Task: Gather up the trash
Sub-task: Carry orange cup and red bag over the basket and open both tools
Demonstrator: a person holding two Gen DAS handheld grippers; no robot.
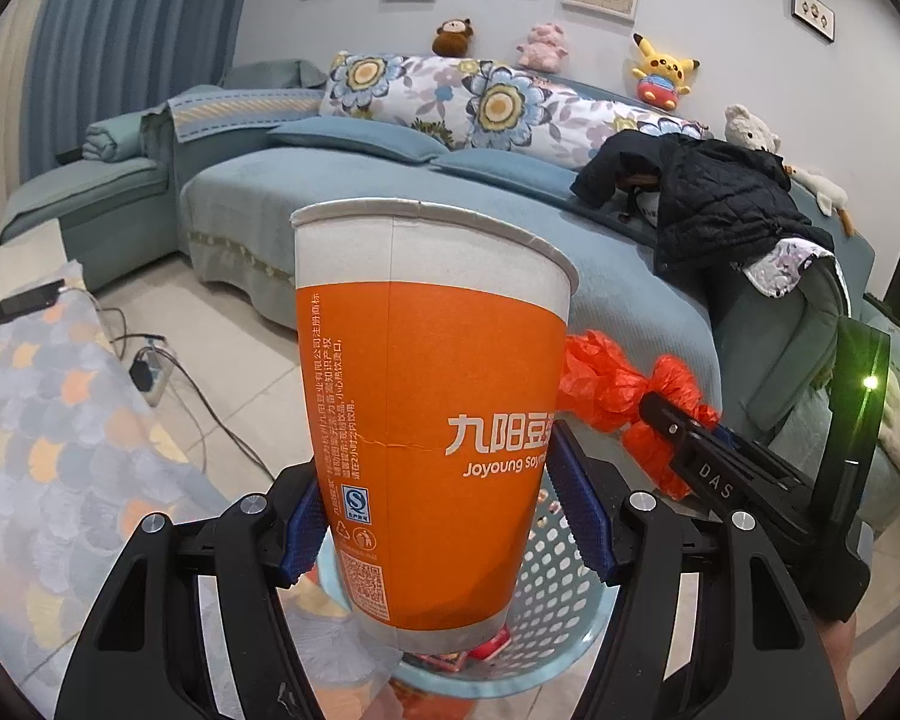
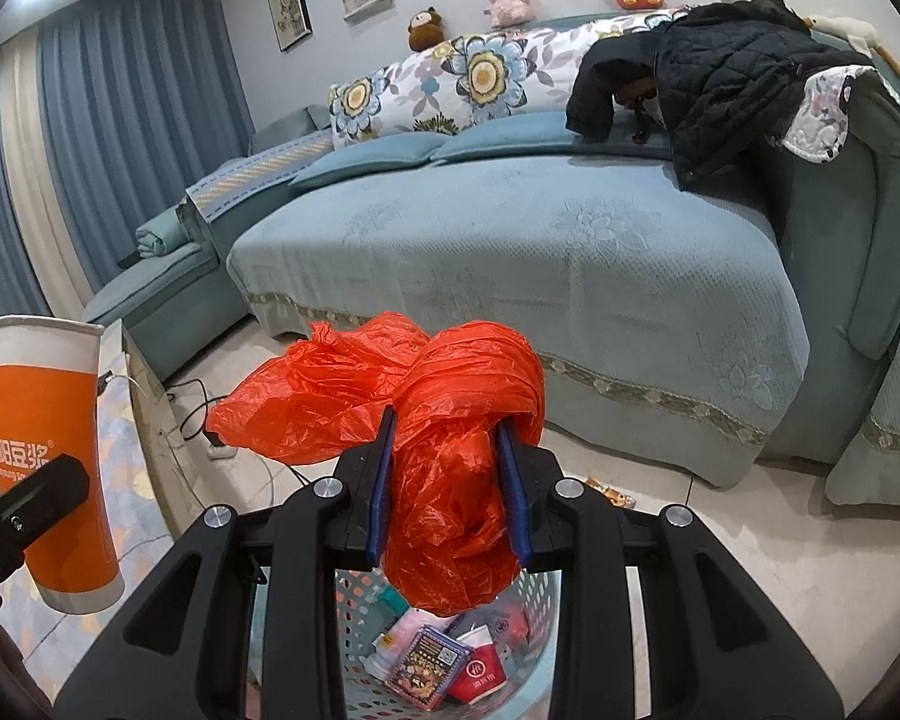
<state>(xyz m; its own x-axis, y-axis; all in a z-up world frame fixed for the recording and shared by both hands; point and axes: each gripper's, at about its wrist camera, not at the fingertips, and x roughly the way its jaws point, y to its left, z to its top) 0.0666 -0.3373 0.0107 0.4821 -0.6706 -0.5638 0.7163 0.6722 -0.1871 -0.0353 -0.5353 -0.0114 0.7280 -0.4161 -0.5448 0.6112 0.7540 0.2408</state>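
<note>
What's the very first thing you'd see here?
A big orange paper cup fills the left view, pinched upright in the left tongs. A crumpled red plastic bag is squeezed in the right tongs, over a pale perforated trash basket that already holds wrappers.

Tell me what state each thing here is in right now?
Left tongs: shut on the cup.
Orange-and-white paper cup: upright, lifted.
Right tongs: shut on the bag.
Crumpled orange plastic bag: held above the basket.
Pale blue perforated plastic basket: open, trash inside.
</note>
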